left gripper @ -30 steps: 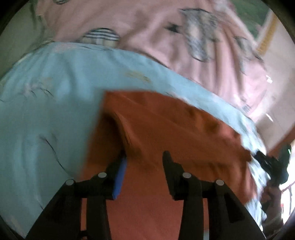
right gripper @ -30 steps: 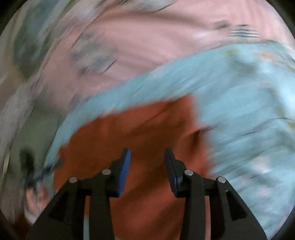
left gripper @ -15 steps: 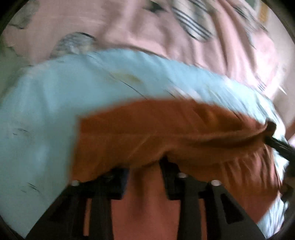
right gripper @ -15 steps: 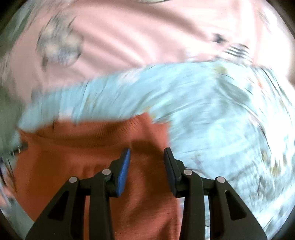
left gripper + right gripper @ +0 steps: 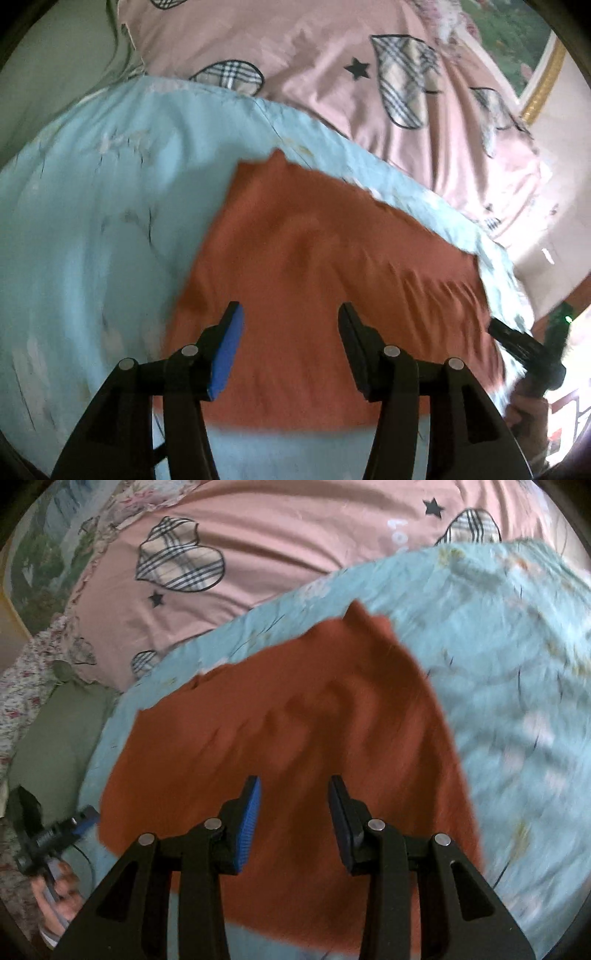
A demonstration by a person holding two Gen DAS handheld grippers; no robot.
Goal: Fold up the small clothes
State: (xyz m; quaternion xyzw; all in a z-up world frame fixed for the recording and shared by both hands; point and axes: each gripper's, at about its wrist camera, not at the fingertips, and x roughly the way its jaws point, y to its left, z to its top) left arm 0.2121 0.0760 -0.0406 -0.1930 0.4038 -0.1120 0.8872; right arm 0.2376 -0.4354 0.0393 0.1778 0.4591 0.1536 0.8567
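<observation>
Nearest the left camera, the left gripper (image 5: 288,317) hangs with its fingers spread wide and nothing between them; the blue pad of one finger (image 5: 225,350) shows clean, with no fabric pinched. The right gripper (image 5: 293,794) is likewise parted and empty, though its gap looks a little narrower. Both hover over the near half of the cloth (image 5: 325,280), a rust-orange piece lying spread on the blue sheet (image 5: 92,221); whether the fingertips touch the fabric cannot be told. The cloth lies straight ahead of both pairs of fingers and runs away from them, its near hem just under the grippers and its far edge rising to a small peaked corner (image 5: 356,611) toward the pink quilt (image 5: 295,535). Its long axis appears to run left to right, across the line of the fingers, with soft ripples on the side by the right gripper. Each gripper sits near its own end of that axis: the left one shows small at the cloth's left edge in the right view, the right one at the right edge in the left view. So neither is clearly nearer; the next fold likely asks both to pinch the near hem together and carry it toward the far edge.
</observation>
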